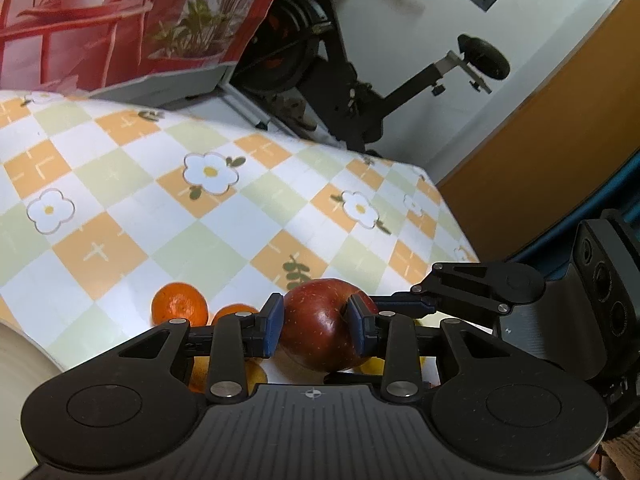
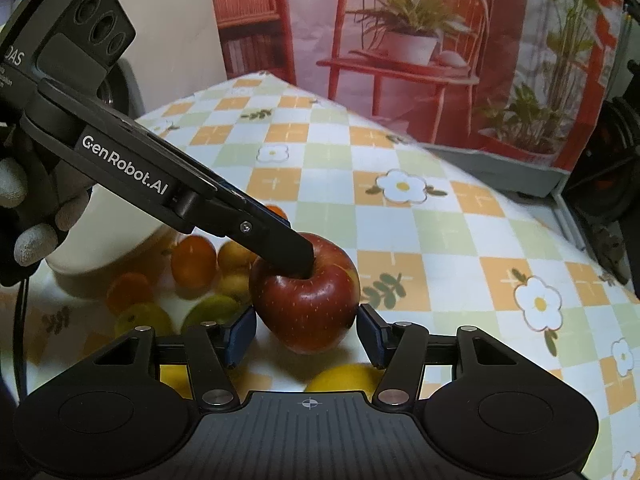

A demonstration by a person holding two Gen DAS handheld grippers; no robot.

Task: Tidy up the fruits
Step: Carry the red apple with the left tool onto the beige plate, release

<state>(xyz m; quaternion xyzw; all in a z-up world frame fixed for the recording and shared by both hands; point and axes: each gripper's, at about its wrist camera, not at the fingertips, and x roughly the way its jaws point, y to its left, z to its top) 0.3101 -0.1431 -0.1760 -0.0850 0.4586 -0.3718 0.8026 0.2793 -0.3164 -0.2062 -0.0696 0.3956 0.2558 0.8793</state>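
Note:
A red apple (image 1: 320,334) (image 2: 308,300) sits between both grippers, just above the checked tablecloth (image 2: 400,240). My left gripper (image 1: 316,320) is shut on it, blue pads pressing on either side. In the right wrist view one left finger (image 2: 298,254) digs into the stem hollow and the other reaches behind the fruit. My right gripper (image 2: 307,320) holds the apple's lower sides, both pad tips touching the skin. Its fingers (image 1: 420,300) come in from the right in the left wrist view. Several oranges (image 2: 192,260) (image 1: 180,304) and yellow-green citrus (image 2: 212,308) lie beside the apple.
A white bowl (image 2: 108,248) stands left of the fruit pile, under a gloved hand (image 2: 24,216). A yellow lemon (image 2: 344,376) lies below my right gripper. A printed backdrop (image 2: 400,60) rises behind the table. An exercise bike (image 1: 360,80) stands beyond the table's far edge.

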